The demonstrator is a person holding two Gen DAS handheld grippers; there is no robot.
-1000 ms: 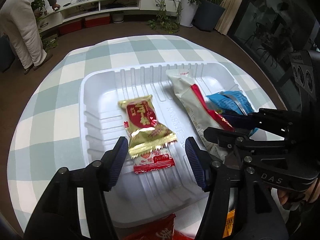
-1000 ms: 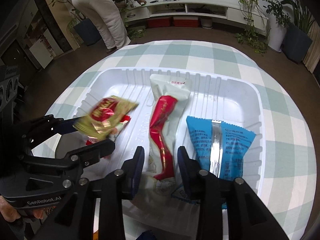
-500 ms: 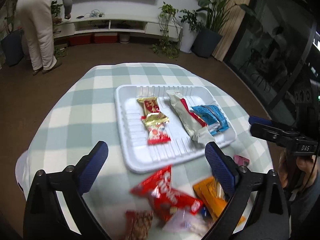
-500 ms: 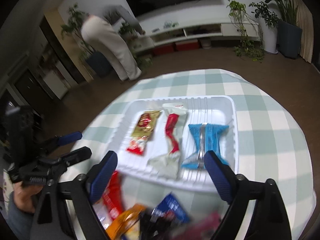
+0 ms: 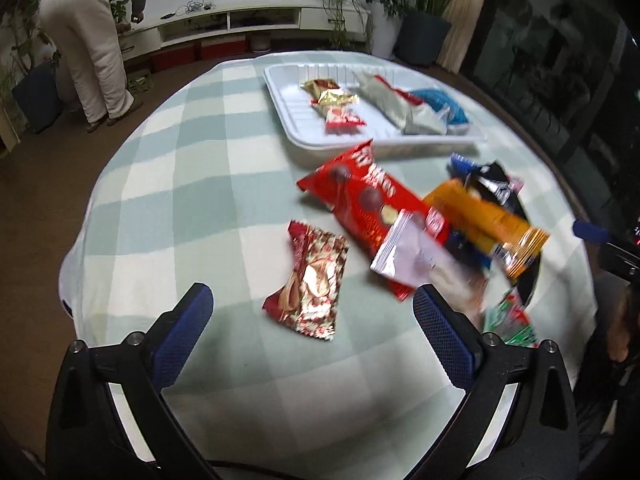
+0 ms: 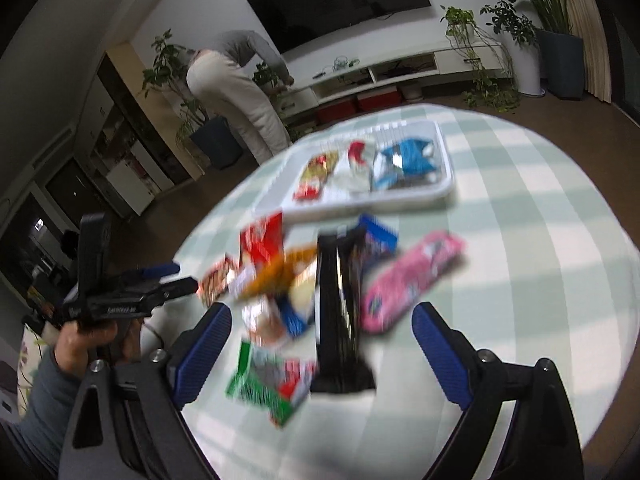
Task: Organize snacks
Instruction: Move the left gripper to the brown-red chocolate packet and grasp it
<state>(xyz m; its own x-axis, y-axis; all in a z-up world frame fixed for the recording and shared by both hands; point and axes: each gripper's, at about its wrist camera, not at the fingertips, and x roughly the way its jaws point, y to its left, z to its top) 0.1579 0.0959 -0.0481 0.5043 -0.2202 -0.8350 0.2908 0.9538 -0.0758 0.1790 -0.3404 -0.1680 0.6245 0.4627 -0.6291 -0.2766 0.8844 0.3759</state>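
Left gripper (image 5: 312,316) jaws wide, just opened, empty; red-gold foil snack (image 5: 310,282) on tabletop (image 5: 180,168) between them. Right gripper (image 6: 322,332) jaws wide, just opened, empty; black packet (image 6: 336,320) between. Pink packet (image 6: 408,280) only in right view. White tray (image 5: 288,120) beyond the jaws.

Table (image 5: 192,184) viewed downward from near edge by both wrist cameras; white tray (image 5: 288,120) and loose snack pile (image 6: 304,288) shared, seen from left and right.

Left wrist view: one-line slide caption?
Open left gripper above loose snack packets, white tray holding three.
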